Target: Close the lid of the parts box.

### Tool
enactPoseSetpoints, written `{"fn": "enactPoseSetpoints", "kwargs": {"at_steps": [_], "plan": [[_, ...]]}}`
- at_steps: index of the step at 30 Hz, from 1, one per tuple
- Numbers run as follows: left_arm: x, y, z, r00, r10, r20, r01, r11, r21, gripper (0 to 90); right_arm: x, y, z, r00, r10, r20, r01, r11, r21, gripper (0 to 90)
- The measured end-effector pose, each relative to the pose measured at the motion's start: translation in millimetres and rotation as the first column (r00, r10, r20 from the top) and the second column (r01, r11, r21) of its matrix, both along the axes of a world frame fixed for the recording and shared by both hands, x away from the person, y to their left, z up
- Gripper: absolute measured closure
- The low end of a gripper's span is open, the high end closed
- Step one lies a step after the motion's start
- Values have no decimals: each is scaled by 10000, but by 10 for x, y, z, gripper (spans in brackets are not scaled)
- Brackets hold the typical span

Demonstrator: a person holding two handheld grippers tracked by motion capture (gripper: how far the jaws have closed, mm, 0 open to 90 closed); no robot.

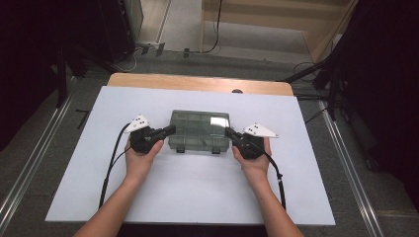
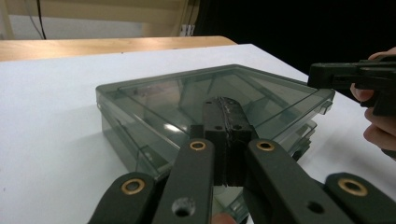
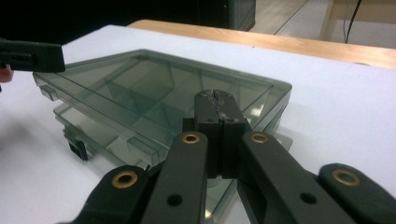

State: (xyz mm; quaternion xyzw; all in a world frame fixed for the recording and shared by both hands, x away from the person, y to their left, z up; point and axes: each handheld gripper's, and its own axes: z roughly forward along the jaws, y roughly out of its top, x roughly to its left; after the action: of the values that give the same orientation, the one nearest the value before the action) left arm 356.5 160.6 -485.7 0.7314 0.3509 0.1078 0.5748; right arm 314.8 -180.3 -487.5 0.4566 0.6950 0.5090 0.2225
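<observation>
A smoky see-through compartment box (image 1: 200, 129) lies flat in the middle of the white sheet, with two dark latches along its front edge. My left gripper (image 1: 171, 130) is shut, its tips at the box's left end. My right gripper (image 1: 229, 132) is shut too, its tips at the right end. In the left gripper view the closed jaws (image 2: 224, 106) point over the box lid (image 2: 159, 100), with the other gripper (image 2: 336, 74) across it. In the right gripper view the closed jaws (image 3: 215, 99) reach over the lid (image 3: 135, 86), which looks slightly raised above the base.
The white sheet (image 1: 197, 192) covers a wooden table whose far edge (image 1: 197, 83) shows behind it. Metal rails run along the floor on both sides. Dark stands and cables crowd the far corners.
</observation>
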Motion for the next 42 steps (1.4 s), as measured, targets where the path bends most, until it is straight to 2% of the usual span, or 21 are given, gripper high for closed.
{"fn": "enactPoseSetpoints", "kwargs": {"at_steps": [6,12,18,23,29,39,40,42], "plan": [[-29,20,-57,10000,33,-93,-33,10000,43,900,-44,-17,-58,9999,-84,-58,85,9999,91,900],[-64,33,-118,9997,112,-216,-109,9999,118,900,-75,-2,-113,9998,104,-179,-103,9999,49,900],[-84,39,-154,9994,93,-325,-89,9999,129,900,-100,0,-156,9997,-92,-239,92,10000,16,900],[-92,26,-180,9996,97,-250,-92,9998,186,900,-101,0,-196,9990,-267,-346,269,9996,56,900],[-116,12,-189,9998,189,-9,-189,9993,330,900,-108,11,-204,9995,-217,-245,218,9997,63,900],[-128,14,-189,9997,242,-25,-242,9992,321,900,-129,-20,-222,9996,-228,-192,229,9997,57,900],[-125,8,-189,9994,315,-147,-305,9976,627,900,-133,-18,-227,9997,-211,-157,212,9998,47,900],[-135,-14,-201,9996,276,-91,-269,9970,723,900,-131,-2,-268,9997,-130,-217,127,9998,-133,900]]}}
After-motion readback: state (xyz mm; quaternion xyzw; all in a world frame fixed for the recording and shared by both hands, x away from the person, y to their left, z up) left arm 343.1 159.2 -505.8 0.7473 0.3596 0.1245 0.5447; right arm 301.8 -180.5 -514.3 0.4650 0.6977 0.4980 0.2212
